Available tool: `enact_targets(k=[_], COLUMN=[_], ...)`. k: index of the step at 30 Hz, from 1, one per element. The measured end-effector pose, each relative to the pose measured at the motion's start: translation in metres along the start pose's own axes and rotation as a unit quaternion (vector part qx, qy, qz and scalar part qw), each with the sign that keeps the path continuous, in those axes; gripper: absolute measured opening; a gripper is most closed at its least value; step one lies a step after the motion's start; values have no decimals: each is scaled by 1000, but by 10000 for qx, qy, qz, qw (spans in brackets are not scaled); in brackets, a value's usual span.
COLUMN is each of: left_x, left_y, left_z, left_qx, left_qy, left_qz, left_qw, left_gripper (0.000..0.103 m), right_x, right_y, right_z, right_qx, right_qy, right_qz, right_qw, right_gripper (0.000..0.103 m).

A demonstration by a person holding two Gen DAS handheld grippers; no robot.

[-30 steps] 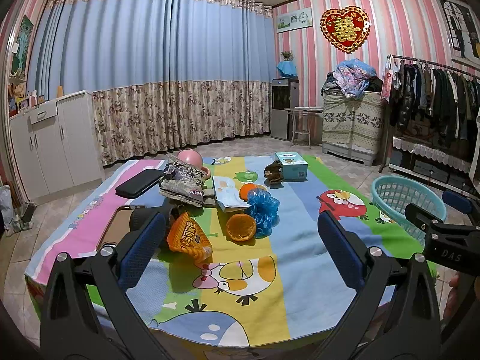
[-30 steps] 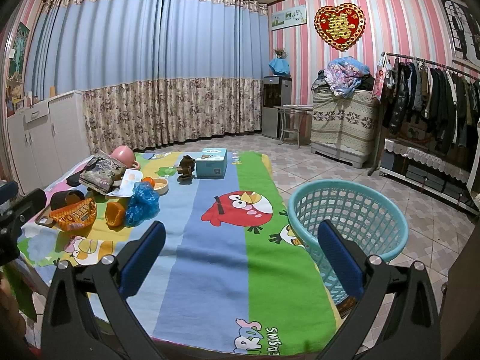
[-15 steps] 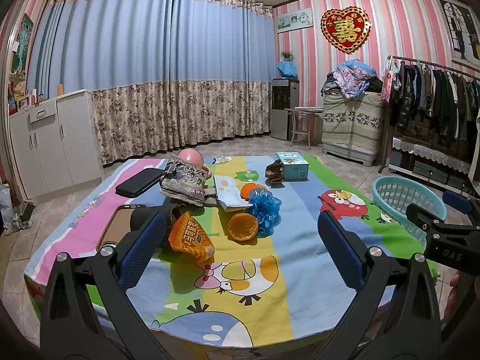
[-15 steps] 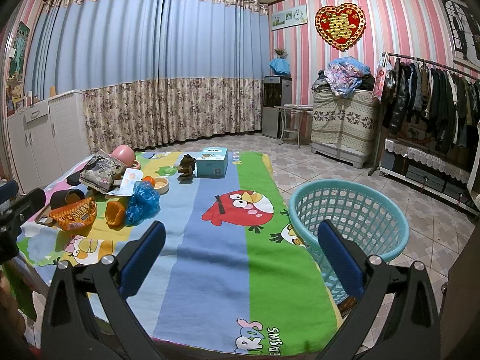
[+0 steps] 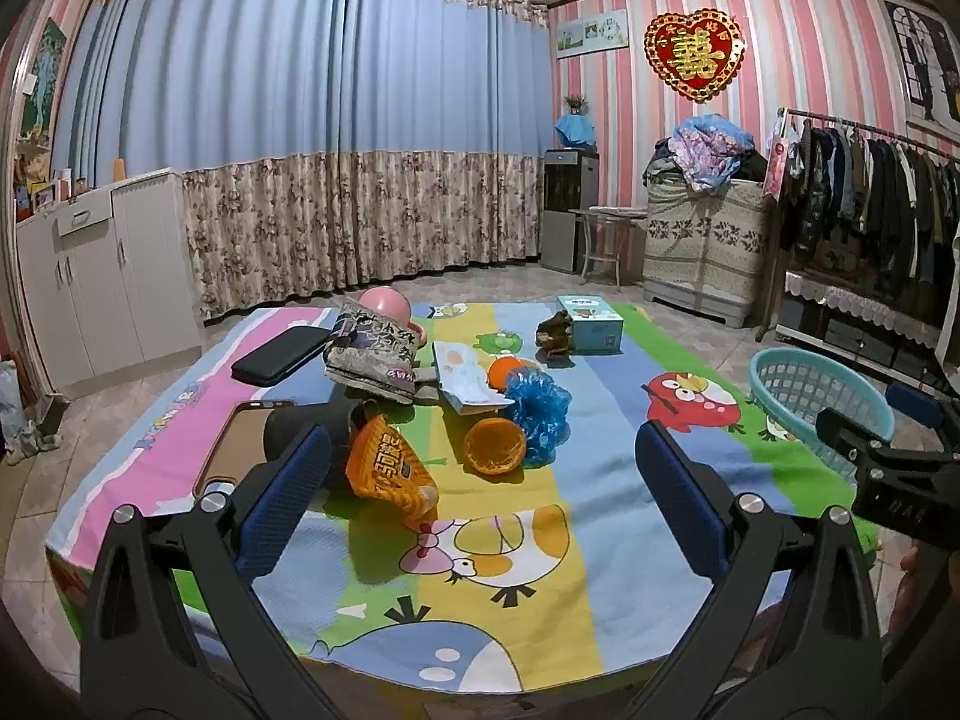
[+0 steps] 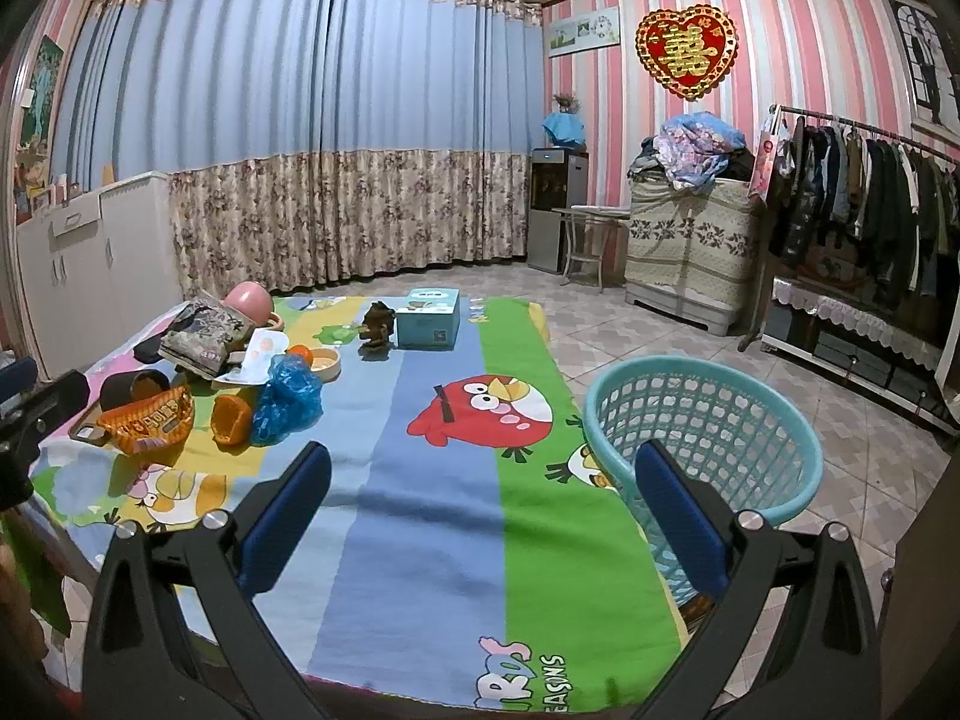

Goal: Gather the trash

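Observation:
An orange snack bag [image 5: 390, 471] [image 6: 150, 420], an orange peel cup [image 5: 495, 444] [image 6: 231, 417] and a crumpled blue plastic bag [image 5: 540, 408] [image 6: 285, 399] lie on the cartoon cloth [image 5: 510, 570] of a table. A teal basket [image 6: 702, 420] [image 5: 822, 396] stands on the floor at the table's right side. My left gripper [image 5: 480, 492] hangs open above the near edge, short of the snack bag, nothing held. My right gripper [image 6: 480, 504] is open too, over the near right part of the cloth beside the basket.
Farther back on the table lie a dark printed bag [image 5: 375, 354], a black case [image 5: 279, 354], a phone [image 5: 240, 438], a pink ball [image 5: 384, 303], a paper card [image 5: 468, 375], a teal box [image 5: 591, 324] and a brown figurine [image 5: 555, 333]. A clothes rack [image 6: 864, 204] lines the right wall.
The left gripper has crept slightly forward towards the trash pile. The right gripper has hardly moved. Both stay open.

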State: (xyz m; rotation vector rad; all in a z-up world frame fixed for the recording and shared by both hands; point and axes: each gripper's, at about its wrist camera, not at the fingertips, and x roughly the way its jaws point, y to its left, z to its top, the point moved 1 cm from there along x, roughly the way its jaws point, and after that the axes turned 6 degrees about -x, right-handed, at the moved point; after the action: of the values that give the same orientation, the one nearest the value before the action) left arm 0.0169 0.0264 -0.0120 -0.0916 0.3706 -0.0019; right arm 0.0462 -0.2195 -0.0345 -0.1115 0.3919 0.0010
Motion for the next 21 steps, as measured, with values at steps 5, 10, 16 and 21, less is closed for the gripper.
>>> enact_targets(k=[5, 10, 16, 21], left_x=[10, 25, 51, 74], left_y=[16, 40, 74, 105], left_z=[1, 1, 2, 12], left_qx=[-73, -253, -429, -542], left_qy=[145, 312, 558, 741], left_qz=[105, 312, 660, 757], left_qw=[9998, 9987, 9953, 9929], left_gripper=[99, 99, 99, 99], right_x=[5, 11, 23, 34], right_y=[0, -6, -11, -13], right_z=[1, -3, -5, -12], right_qx=[52, 135, 232, 360], right_qy=[69, 192, 327, 592], right_qz=[-21, -122, -172, -87], right_qw=[10000, 9997, 9990, 9976], right_gripper=[99, 99, 99, 99])
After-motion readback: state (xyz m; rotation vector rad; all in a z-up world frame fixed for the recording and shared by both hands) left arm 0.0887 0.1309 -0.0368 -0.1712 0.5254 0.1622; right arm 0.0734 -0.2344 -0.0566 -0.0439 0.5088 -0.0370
